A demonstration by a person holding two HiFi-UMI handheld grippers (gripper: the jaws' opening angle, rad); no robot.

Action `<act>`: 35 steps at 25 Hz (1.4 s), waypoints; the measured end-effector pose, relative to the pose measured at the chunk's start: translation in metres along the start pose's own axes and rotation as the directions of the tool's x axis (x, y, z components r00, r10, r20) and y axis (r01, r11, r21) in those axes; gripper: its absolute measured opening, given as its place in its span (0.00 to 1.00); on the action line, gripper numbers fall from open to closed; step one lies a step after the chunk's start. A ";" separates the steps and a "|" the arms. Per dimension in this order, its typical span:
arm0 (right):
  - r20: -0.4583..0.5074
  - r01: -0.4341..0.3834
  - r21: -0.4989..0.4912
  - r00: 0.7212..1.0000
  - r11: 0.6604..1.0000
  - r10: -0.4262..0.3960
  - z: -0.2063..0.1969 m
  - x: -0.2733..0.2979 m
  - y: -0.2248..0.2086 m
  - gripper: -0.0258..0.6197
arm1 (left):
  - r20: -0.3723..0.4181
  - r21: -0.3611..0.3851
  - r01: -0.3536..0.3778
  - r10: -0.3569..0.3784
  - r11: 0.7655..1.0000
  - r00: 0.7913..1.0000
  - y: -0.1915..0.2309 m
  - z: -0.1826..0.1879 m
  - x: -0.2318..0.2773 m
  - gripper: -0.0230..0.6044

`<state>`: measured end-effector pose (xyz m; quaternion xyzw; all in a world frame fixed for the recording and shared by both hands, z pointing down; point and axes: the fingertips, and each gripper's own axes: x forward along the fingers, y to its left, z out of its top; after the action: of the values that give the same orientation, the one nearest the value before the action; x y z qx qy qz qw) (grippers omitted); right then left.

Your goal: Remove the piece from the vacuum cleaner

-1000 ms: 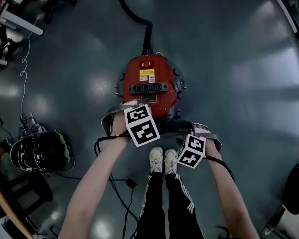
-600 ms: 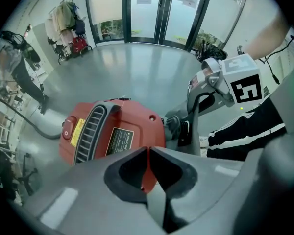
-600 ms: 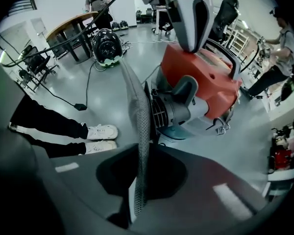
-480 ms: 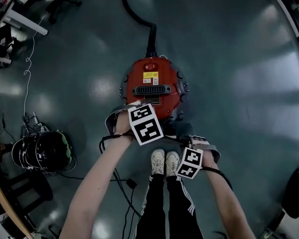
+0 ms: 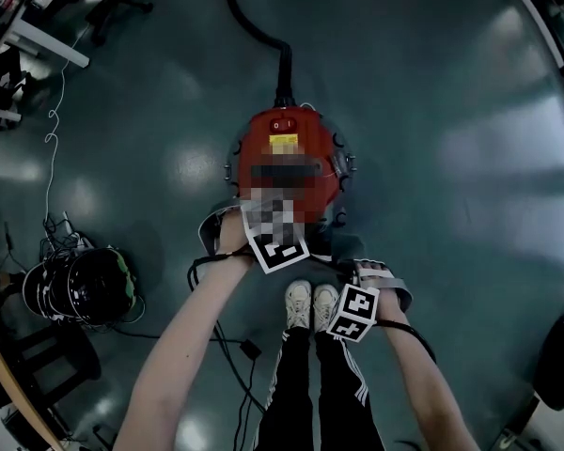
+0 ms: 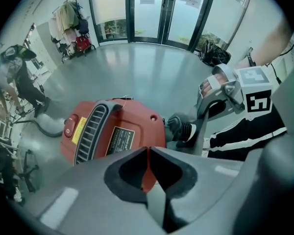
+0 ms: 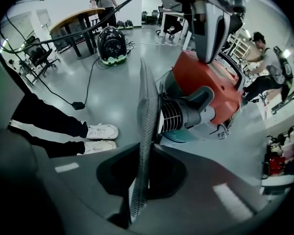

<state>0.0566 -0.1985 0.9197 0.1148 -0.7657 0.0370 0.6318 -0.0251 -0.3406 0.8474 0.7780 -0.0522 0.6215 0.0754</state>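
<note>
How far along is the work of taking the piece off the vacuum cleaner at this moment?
Done: the right gripper is shut on the thin mesh piece. In hand: the piece stands right beside the grey vented end of the vacuum cleaner; the left gripper is shut at its red body. Left: pulling the piece clear.

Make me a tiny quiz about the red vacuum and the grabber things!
1. True or false: the vacuum cleaner is blue.
2. What does the right gripper pinch? A) a ball B) a thin mesh piece C) a spoon
3. Near or far: on which side of the vacuum cleaner, seen from the white shoes, does the black hose join?
Key: 1 false; 2 B; 3 far.
</note>
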 end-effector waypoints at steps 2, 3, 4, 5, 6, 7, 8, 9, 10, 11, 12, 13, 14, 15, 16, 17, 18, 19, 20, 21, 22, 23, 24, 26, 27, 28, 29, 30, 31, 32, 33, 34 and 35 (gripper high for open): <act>0.004 0.003 -0.009 1.000 1.000 -0.003 0.001 -0.001 0.001 0.09 | -0.009 0.008 0.004 -0.004 1.000 1.000 0.000 0.000 0.000 0.06; 0.003 0.002 -0.021 1.000 1.000 -0.002 0.001 -0.001 0.002 0.09 | -0.012 0.012 0.004 -0.004 1.000 1.000 0.000 0.000 0.000 0.06; 0.002 0.003 -0.036 1.000 0.999 -0.003 0.000 -0.001 0.002 0.09 | -0.012 0.015 0.003 -0.003 1.000 1.000 0.000 0.001 0.000 0.06; 0.000 0.007 -0.051 1.000 0.999 -0.007 0.000 -0.002 0.001 0.09 | -0.012 0.016 0.002 -0.001 1.000 1.000 0.000 0.001 0.000 0.06; -0.002 0.013 -0.064 1.000 0.998 -0.013 0.000 -0.003 0.001 0.09 | -0.011 0.014 0.001 0.000 1.000 1.000 0.000 0.001 0.000 0.06; -0.004 0.018 -0.072 1.000 0.997 -0.018 0.000 -0.003 0.000 0.09 | -0.011 0.011 0.001 -0.001 1.000 1.000 0.000 0.001 0.000 0.06; -0.004 0.022 -0.076 1.000 0.997 -0.023 0.001 -0.003 0.001 0.09 | -0.013 0.009 0.002 -0.002 1.000 1.000 0.001 0.001 0.000 0.06; -0.003 0.024 -0.075 1.000 0.997 -0.025 0.001 -0.003 0.002 0.09 | -0.017 0.010 0.004 -0.004 1.000 1.000 0.001 0.001 0.001 0.06; -0.001 0.025 -0.072 1.000 0.997 -0.025 0.002 -0.003 0.003 0.09 | -0.024 0.014 0.005 -0.005 1.000 1.000 0.001 0.001 0.001 0.06; -0.001 0.024 -0.069 1.000 0.997 -0.024 0.003 -0.003 0.005 0.09 | -0.031 0.019 0.006 -0.005 1.000 1.000 0.001 0.001 0.001 0.06; -0.001 0.022 -0.070 1.000 0.997 -0.022 0.003 -0.003 0.006 0.09 | -0.038 0.024 0.006 -0.005 1.000 0.999 0.000 0.001 0.001 0.06; -0.001 0.021 -0.077 1.000 0.997 -0.021 0.004 -0.003 0.007 0.09 | -0.044 0.028 0.006 -0.004 1.000 0.999 0.000 0.000 0.000 0.06; -0.002 0.020 -0.087 1.000 0.996 -0.020 0.004 -0.004 0.008 0.09 | -0.047 0.029 0.005 -0.004 1.000 0.999 -0.001 0.000 0.000 0.06; -0.003 0.019 -0.095 1.000 0.995 -0.019 0.005 -0.005 0.008 0.09 | -0.048 0.028 0.005 -0.004 1.000 0.999 -0.001 0.000 -0.001 0.06; -0.004 0.018 -0.102 1.000 0.995 -0.018 0.005 -0.005 0.009 0.09 | -0.047 0.027 0.004 -0.003 1.000 0.999 -0.001 0.000 -0.001 0.06; -0.004 0.018 -0.110 1.000 0.994 -0.018 0.005 -0.006 0.009 0.09 | -0.045 0.026 0.003 -0.002 1.000 0.999 -0.001 0.001 -0.002 0.06; -0.003 0.020 -0.122 1.000 0.992 -0.020 0.005 -0.007 0.010 0.09 | -0.044 0.025 0.002 -0.001 1.000 0.999 -0.001 0.001 -0.002 0.06; -0.004 0.020 -0.139 1.000 0.990 -0.021 0.006 -0.007 0.011 0.09 | -0.044 0.027 0.000 0.001 1.000 0.999 0.000 0.001 -0.002 0.06; -0.007 0.012 -0.160 1.000 0.987 -0.014 0.006 -0.006 0.014 0.09 | -0.047 0.030 -0.002 0.003 1.000 0.999 0.000 0.002 -0.001 0.06; -0.014 -0.011 -0.187 1.000 0.982 0.008 0.006 -0.005 0.021 0.09 | -0.051 0.034 -0.004 0.005 0.999 0.999 0.000 0.002 0.000 0.06; -0.024 -0.051 -0.223 0.999 0.974 0.047 0.005 -0.003 0.034 0.09 | -0.056 0.037 -0.005 0.007 0.999 0.998 0.000 0.001 0.000 0.06; -0.036 -0.098 -0.265 0.995 0.959 0.092 0.002 -0.003 0.052 0.09 | -0.061 0.038 -0.006 0.009 0.999 0.998 0.000 0.001 0.000 0.06; -0.048 -0.137 -0.303 0.991 0.943 0.128 -0.002 -0.002 0.074 0.09 | -0.064 0.037 -0.006 0.008 0.999 0.998 0.000 0.000 0.000 0.06; -0.066 -0.183 -0.303 0.983 0.935 0.171 -0.016 -0.003 0.114 0.09 | -0.058 0.028 -0.004 0.006 1.000 0.998 0.000 0.000 -0.002 0.06; -0.066 -0.198 -0.260 0.980 0.945 0.187 -0.023 -0.003 0.126 0.09 | -0.049 0.021 -0.004 0.005 1.000 0.999 0.000 0.001 -0.002 0.06; -0.060 -0.207 -0.209 0.978 0.956 0.199 -0.027 -0.004 0.132 0.09 | -0.039 0.014 -0.005 0.005 1.000 0.999 0.000 0.001 -0.003 0.06; -0.049 -0.209 -0.167 0.978 0.964 0.203 -0.028 -0.005 0.132 0.09 | -0.030 0.006 -0.007 0.007 1.000 1.000 0.001 0.002 -0.003 0.06; -0.039 -0.203 -0.138 0.979 0.969 0.200 -0.026 -0.007 0.130 0.09 | -0.023 -0.001 -0.011 0.011 1.000 1.000 0.001 0.002 -0.004 0.06; -0.032 -0.195 -0.118 0.981 0.974 0.192 -0.024 -0.008 0.125 0.09 | -0.017 -0.007 -0.019 0.019 1.000 1.000 0.001 0.001 -0.004 0.06; -0.029 -0.184 -0.102 0.983 0.978 0.182 -0.021 -0.009 0.120 0.09 | -0.009 -0.015 -0.031 0.031 0.999 0.999 0.002 0.001 -0.004 0.06; -0.028 -0.174 -0.082 0.985 0.981 0.173 -0.020 -0.010 0.114 0.09 | 0.006 -0.028 -0.049 0.049 0.998 0.999 0.003 0.001 -0.004 0.06; -0.026 -0.165 -0.059 0.986 0.984 0.164 -0.018 -0.012 0.109 0.09 | 0.027 -0.054 -0.073 0.075 0.996 0.997 0.004 0.002 -0.005 0.05; -0.023 -0.156 -0.035 0.988 0.987 0.156 -0.017 -0.015 0.104 0.09 | 0.051 -0.093 -0.100 0.105 0.991 0.993 0.004 0.001 -0.005 0.05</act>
<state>0.0527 -0.0926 0.9180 0.0424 -0.7664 0.0733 0.6367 -0.0257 -0.3453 0.8429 0.7872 -0.1222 0.5995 0.0769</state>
